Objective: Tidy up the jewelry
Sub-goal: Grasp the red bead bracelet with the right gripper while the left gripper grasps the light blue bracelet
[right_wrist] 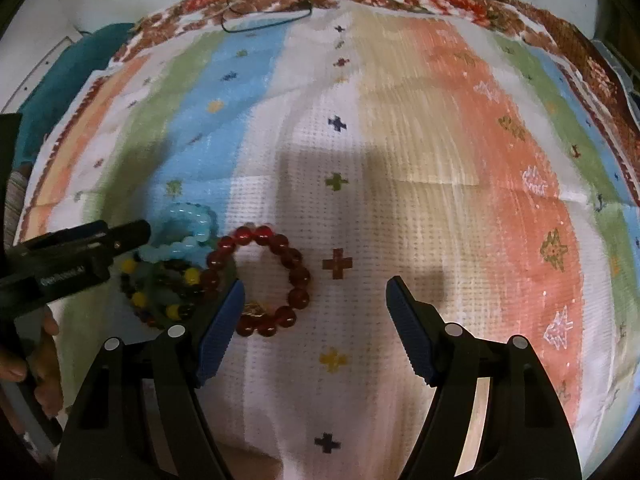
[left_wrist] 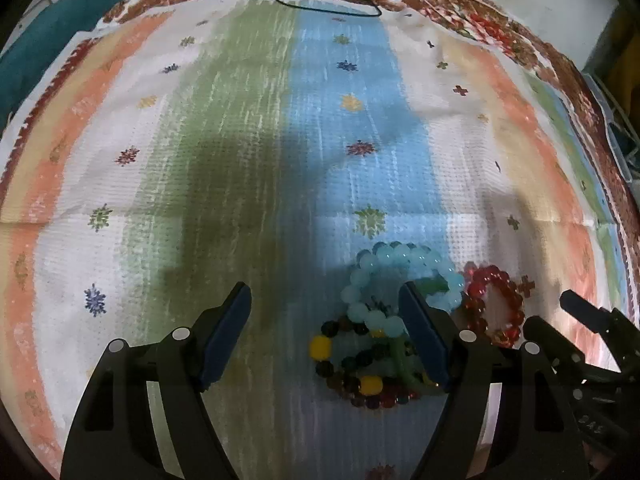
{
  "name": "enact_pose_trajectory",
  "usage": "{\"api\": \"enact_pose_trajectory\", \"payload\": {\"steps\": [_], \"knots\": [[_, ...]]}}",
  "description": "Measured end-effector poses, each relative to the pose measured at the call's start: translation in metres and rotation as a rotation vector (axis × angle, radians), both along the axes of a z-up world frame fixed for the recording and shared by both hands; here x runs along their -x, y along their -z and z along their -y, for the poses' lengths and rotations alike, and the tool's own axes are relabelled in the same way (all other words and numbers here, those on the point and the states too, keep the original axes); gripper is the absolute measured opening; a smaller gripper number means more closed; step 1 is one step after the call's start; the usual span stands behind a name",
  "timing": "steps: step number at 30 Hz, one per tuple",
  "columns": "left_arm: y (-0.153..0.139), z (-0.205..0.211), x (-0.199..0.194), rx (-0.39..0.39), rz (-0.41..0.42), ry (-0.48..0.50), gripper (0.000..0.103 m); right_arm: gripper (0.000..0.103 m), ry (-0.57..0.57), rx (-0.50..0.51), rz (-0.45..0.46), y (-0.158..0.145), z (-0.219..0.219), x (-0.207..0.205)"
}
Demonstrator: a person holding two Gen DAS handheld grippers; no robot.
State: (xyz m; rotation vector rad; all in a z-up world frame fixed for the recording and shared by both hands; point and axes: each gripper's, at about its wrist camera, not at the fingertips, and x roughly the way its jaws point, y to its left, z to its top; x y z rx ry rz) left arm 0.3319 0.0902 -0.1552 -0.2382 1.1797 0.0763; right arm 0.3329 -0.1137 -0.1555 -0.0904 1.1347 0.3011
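A heap of bead bracelets lies on a striped woven cloth (left_wrist: pixel 248 128). It holds a light blue bracelet (left_wrist: pixel 400 264), a dark bracelet with yellow beads (left_wrist: pixel 352 360) tangled with a greenish piece, and a red bracelet (left_wrist: pixel 496 304) at the right. My left gripper (left_wrist: pixel 325 292) hangs open over the dark bracelet, its right finger covering part of the heap. In the right wrist view my right gripper (right_wrist: pixel 317 286) is open, its left finger across the red bracelet (right_wrist: pixel 298 276). The light blue bracelet (right_wrist: pixel 188 232) and the dark bracelet (right_wrist: pixel 160 296) lie left of it. Nothing is gripped.
A thin black cord (left_wrist: pixel 332 0) lies at the cloth's far edge, near a floral border. A teal cloth (left_wrist: pixel 48 40) sits at the far left. The right gripper (left_wrist: pixel 554 312) and the left gripper (right_wrist: pixel 132 234) stand close together; a hand (right_wrist: pixel 36 360) holds the left one.
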Motion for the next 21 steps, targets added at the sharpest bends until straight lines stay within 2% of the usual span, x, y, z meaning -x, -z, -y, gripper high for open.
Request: {"api": "enact_pose_trajectory", "payload": {"steps": [4, 13, 15, 17, 19, 20, 21], "knots": [[0.01, 0.002, -0.007, 0.001, -0.022, 0.026, 0.076, 0.073, 0.001, 0.014, -0.014, 0.01, 0.001, -0.007], [0.02, 0.002, -0.013, -0.034, -0.006, 0.041, 0.075, 0.072, -0.033, 0.062, 0.005, 0.02, -0.01, -0.015], [0.021, 0.005, -0.013, -0.061, -0.003, 0.061, 0.075, 0.061, -0.041, 0.099, 0.018, 0.022, -0.013, -0.016], [0.022, 0.006, -0.013, -0.083, -0.005, 0.072, 0.074, 0.057, -0.043, 0.107, 0.022, 0.022, -0.014, -0.017], [0.022, 0.004, -0.013, -0.097, -0.007, 0.07, 0.066, 0.051, -0.04, 0.1, 0.015, 0.022, -0.013, -0.019], [0.022, 0.003, -0.013, -0.098, -0.009, 0.07, 0.062, 0.044, -0.037, 0.102, 0.015, 0.022, -0.012, -0.019], [0.021, 0.001, -0.013, -0.099, -0.008, 0.068, 0.053, 0.035, -0.035, 0.104, 0.016, 0.021, -0.011, -0.02]]}}
